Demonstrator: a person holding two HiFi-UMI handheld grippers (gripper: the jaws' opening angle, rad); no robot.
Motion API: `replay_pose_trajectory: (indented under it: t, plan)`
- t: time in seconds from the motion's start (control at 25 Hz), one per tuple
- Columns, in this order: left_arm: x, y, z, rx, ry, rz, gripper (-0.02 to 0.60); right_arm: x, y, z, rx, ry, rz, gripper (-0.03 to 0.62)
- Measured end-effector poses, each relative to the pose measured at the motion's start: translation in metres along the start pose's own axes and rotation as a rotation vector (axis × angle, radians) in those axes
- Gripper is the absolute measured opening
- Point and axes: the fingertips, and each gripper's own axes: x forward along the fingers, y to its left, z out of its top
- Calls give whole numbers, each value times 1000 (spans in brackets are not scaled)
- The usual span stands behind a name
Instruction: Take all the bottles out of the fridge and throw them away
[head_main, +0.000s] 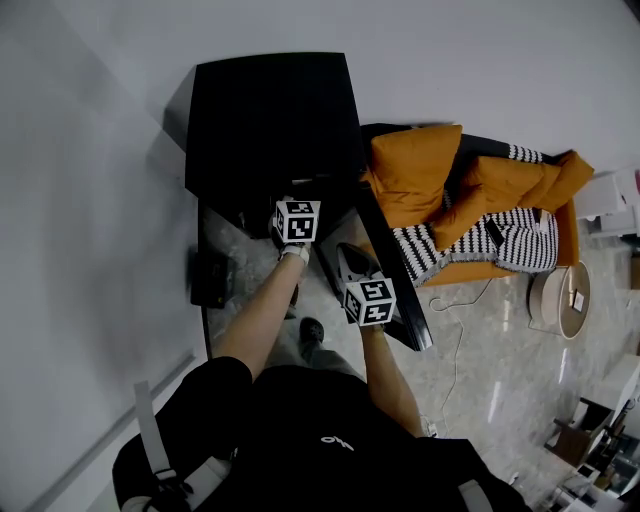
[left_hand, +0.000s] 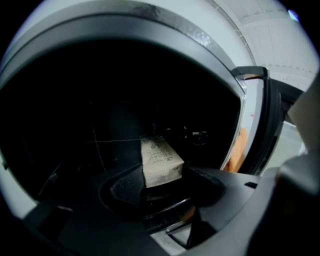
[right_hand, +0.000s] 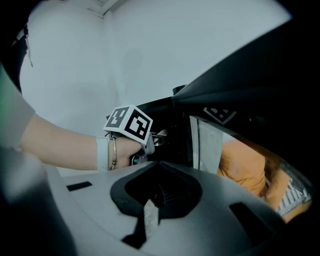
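Observation:
The black fridge (head_main: 270, 110) stands open, its door (head_main: 395, 280) swung out to the right. My left gripper (left_hand: 161, 186) reaches into the dark inside and is shut on a pale, boxy container with print (left_hand: 160, 162), which stands upright between the pads. In the head view only this gripper's marker cube (head_main: 297, 221) shows at the fridge's mouth. My right gripper (right_hand: 159, 187) is shut with nothing in it and hovers by the door's inner edge (right_hand: 205, 145), just right of the left hand (right_hand: 125, 150). No other bottle can be made out in the dark interior.
An orange sofa (head_main: 430, 180) with a striped blanket (head_main: 480, 245) sits right behind the open door. A white wall (head_main: 90, 200) runs along the left. A thin cable (head_main: 455, 340) lies on the tiled floor, with a round stool (head_main: 560, 300) farther right.

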Motion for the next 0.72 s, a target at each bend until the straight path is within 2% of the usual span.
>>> replay_pose_trajectory:
  t: [0.32,0.72]
  plan:
    - [-31,1,-13,10,2,12,249,8,5,0,-13,1,36,9]
    - [-99,0,-20,-1,-34,44,249,10,15,-6,-46,20,94,9]
